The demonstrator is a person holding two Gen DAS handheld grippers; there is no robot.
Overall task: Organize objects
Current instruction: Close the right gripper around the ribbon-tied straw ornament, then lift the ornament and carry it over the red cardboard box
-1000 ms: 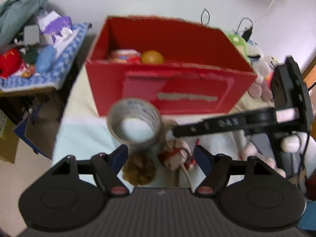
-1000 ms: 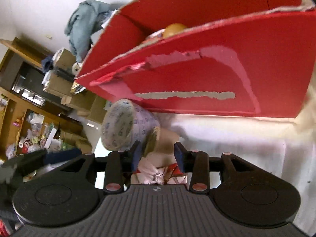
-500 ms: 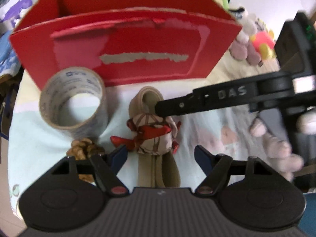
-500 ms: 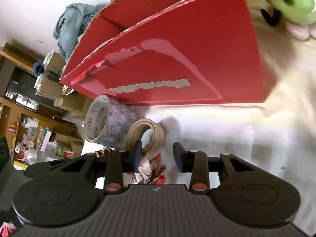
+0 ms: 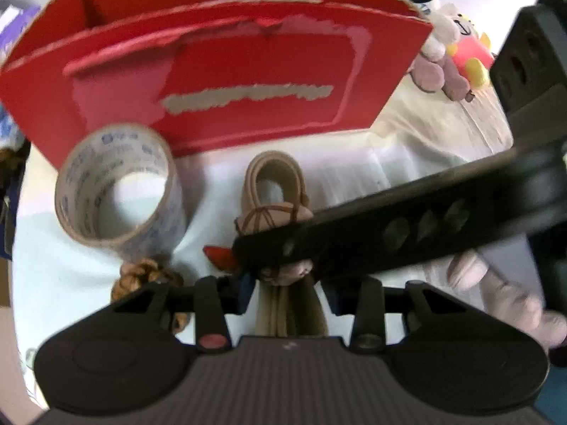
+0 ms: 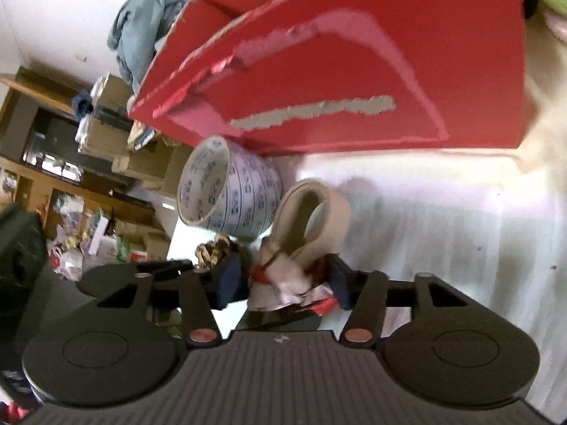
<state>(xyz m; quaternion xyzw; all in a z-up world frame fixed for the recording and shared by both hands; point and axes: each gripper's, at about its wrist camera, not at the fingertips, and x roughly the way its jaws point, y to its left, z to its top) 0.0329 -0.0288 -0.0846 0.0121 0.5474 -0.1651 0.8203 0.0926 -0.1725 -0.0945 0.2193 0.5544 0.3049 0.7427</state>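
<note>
Occlusions and blur, both wrist views

Right gripper (image 5: 407,226) arm crosses the left view, hiding most of the small cloth bundle (image 5: 283,269); jaw tips not visible there. Red box (image 6: 354,81) motion-blurred, top cut off by frame edge, contents unseen. Walnut-like lump (image 5: 141,276) partly behind left gripper (image 5: 287,294) body. Plush toys (image 5: 450,60) blurred at the edge.

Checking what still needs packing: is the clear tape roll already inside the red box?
No, the clear tape roll stands outside on the white surface, before the red box.
</note>
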